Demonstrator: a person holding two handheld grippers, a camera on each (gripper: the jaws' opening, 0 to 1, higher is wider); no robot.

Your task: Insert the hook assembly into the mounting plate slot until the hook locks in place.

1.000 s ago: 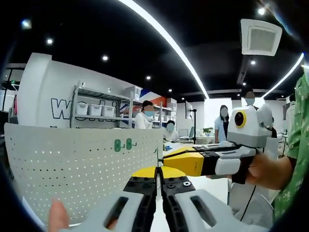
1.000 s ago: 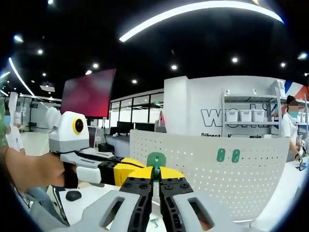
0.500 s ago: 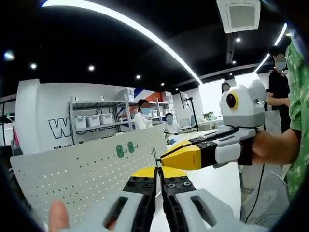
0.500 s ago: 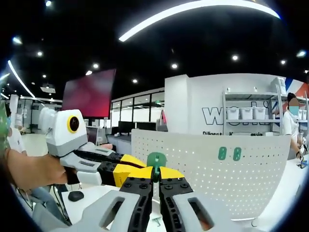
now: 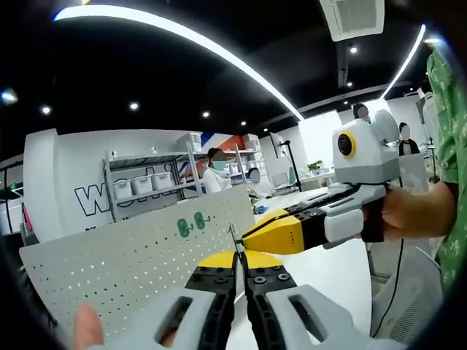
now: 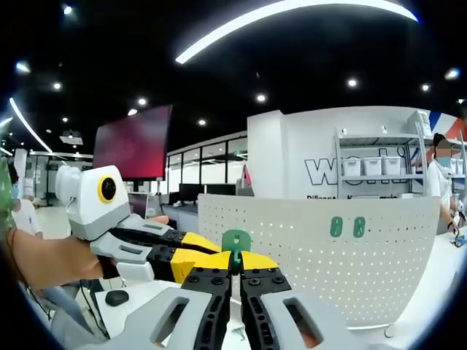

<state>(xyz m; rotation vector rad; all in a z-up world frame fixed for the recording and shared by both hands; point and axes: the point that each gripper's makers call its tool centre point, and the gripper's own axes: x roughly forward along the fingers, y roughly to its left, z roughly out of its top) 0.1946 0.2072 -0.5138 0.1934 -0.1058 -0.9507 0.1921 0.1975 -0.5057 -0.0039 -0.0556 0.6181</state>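
In the right gripper view the right gripper [image 6: 235, 268] has its yellow-tipped jaws pressed together on the green hook [image 6: 236, 241], whose rounded head stands up just above the jaw tips; the hook sits in front of the left end of the white pegboard [image 6: 314, 255], and whether it touches the board cannot be told; the pegboard stands upright on the white table [image 6: 131, 306], curving across the right half of the view, and two more green hooks [image 6: 346, 227] sit side by side near its top edge toward the right; the left gripper [image 6: 201, 251] reaches in from the left, held by a hand [image 6: 44, 259], its yellow tips meeting the right gripper's tips beside the held hook; a dark computer mouse [image 6: 115, 297] lies on the table near its left edge.

In the left gripper view the left gripper [image 5: 240, 268] has its jaws drawn together, with a thin wire end [image 5: 233, 237] rising between the tips; whether the jaws pinch it cannot be told; the right gripper [image 5: 252, 233] comes in from the right with its yellow tips closed against that same wire; the pegboard [image 5: 124, 266] stretches across the left, with the two hooks [image 5: 188, 224] near its upper edge; shelves with white bins [image 5: 146, 182] stand behind it.
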